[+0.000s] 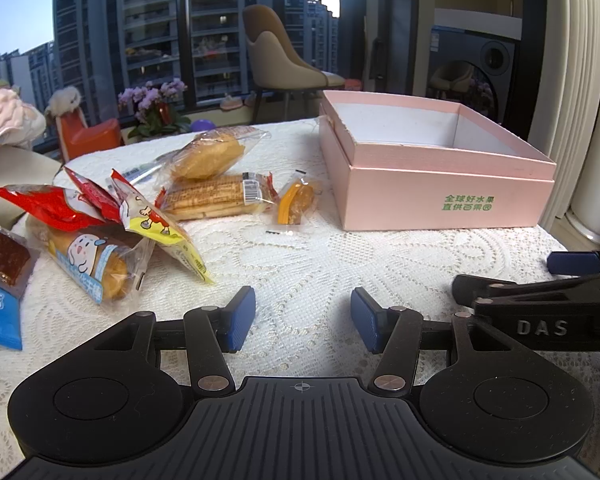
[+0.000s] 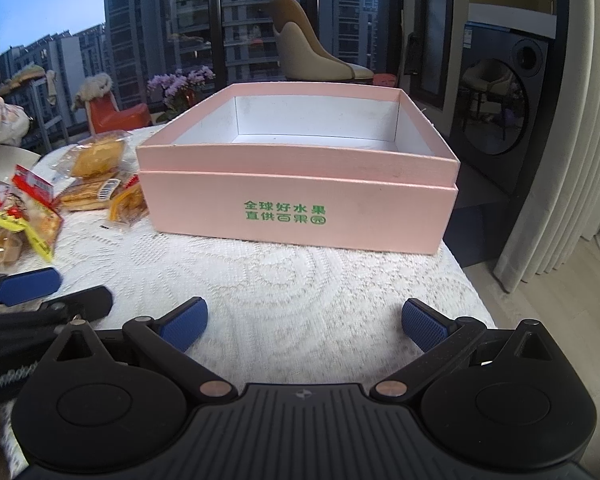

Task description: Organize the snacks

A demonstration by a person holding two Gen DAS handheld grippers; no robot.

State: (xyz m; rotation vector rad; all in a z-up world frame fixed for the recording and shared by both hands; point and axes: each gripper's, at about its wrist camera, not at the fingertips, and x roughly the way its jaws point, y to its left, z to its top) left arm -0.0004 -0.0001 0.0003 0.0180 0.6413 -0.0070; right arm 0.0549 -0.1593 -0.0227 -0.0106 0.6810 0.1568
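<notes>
Snacks heaped left, beyond left jaws | pink box ahead | both jaws released, empty

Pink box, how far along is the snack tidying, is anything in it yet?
Nothing looks done: the pink box shows only its bare white inside. Nothing is in hand: the left gripper and right gripper are both open and empty over the lace cloth. Left to do: every snack, including the bread pack, cracker pack and orange sweet, lies on the cloth beside the box.
</notes>
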